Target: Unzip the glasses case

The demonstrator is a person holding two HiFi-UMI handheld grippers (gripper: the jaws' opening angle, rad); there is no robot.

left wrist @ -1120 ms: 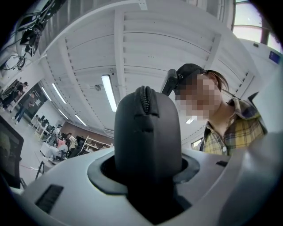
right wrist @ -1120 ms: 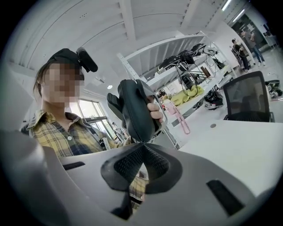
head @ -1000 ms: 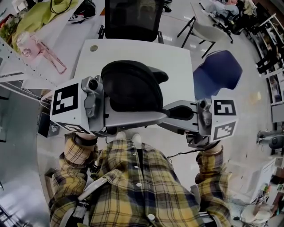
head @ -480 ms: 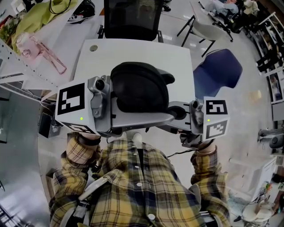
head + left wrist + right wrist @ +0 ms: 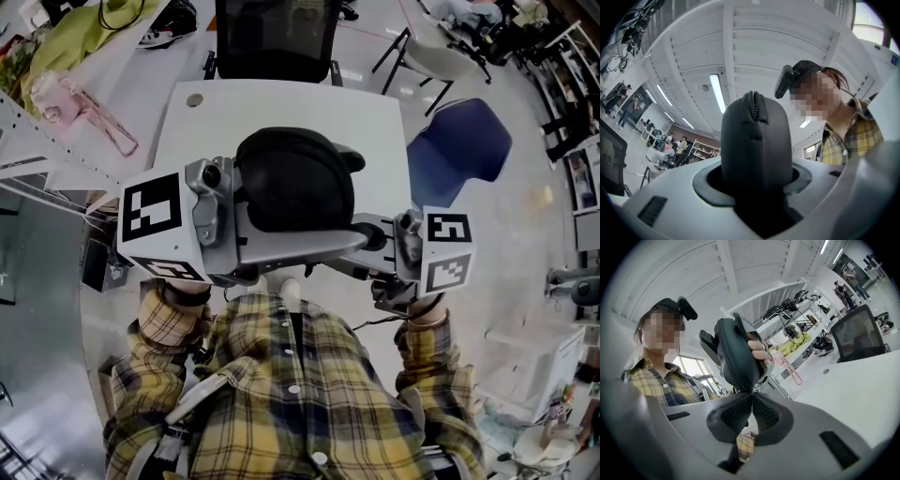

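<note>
case (image 5: 292,178): is held up over the table (image 5: 370,117) | left gripper (image 5: 757,185): is clamped on the case's body | right gripper (image 5: 751,399): is pinched shut on the case's end

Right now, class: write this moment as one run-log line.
left gripper: shut on glasses case | right gripper: pinched shut on case's tip | zip: closed where visible

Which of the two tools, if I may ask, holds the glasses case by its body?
The left tool: the glasses case fills its jaws, whereas the right tool's jaws meet, pinching only the case's end.
</note>
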